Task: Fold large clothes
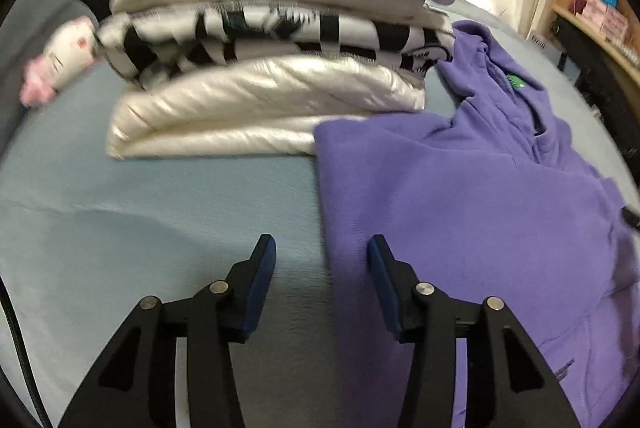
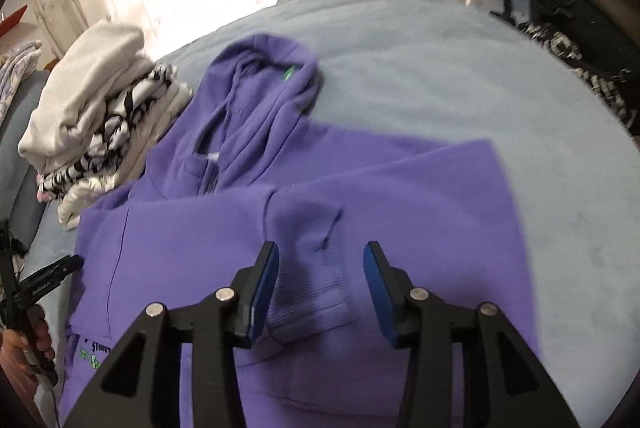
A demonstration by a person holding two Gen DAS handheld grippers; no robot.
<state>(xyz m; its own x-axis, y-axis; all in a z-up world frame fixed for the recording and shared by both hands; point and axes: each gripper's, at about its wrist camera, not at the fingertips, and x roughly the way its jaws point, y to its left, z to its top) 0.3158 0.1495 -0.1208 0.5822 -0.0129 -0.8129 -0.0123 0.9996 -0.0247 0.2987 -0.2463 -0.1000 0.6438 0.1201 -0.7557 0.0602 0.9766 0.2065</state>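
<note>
Hovering w/ both jaws gaping, empty: right gripper (image 2: 320, 280) nearer folded cuff (image 2: 310, 280); hoodie (image 1: 460, 196) lying right of left gripper (image 1: 322, 264).

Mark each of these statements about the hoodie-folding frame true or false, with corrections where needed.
1. The purple hoodie lies on the blue-grey bed. True.
2. The right gripper is clamped on the sleeve cuff. False: its jaws stand apart above the cuff.
3. The folded stack sits beside the hoodie's hood. True.
4. The left gripper holds the hoodie's hem. False: it is open, straddling the hoodie's edge.
5. The stack's top garment is black. False: it is cream-white.
</note>
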